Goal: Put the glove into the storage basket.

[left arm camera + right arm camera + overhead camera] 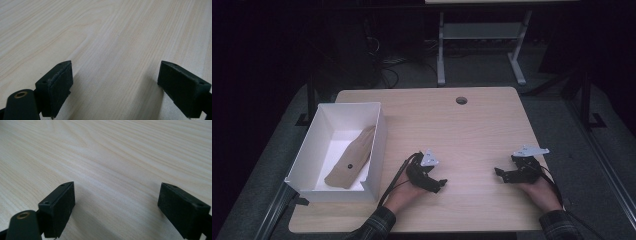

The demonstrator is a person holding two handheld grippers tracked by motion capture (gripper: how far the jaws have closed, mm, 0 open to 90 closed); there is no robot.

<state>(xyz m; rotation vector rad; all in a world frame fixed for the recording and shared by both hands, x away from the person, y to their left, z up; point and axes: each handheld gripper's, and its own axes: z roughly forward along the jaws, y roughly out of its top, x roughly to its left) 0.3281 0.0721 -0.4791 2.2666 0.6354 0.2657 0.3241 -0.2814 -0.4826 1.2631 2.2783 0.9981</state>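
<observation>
Your left gripper rests on the wooden table with its jaws spread wide and nothing between them. The tan cloth lies inside the white box (leaning up its right wall), just to the left of that gripper and apart from it. Your right gripper sits well to the right, jaws likewise apart and empty.

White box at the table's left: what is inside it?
The white box holds one tan folded cloth piece with a small dark spot, lying lengthwise on the floor and against its right wall. The near wall hides the floor strip just behind it.
</observation>
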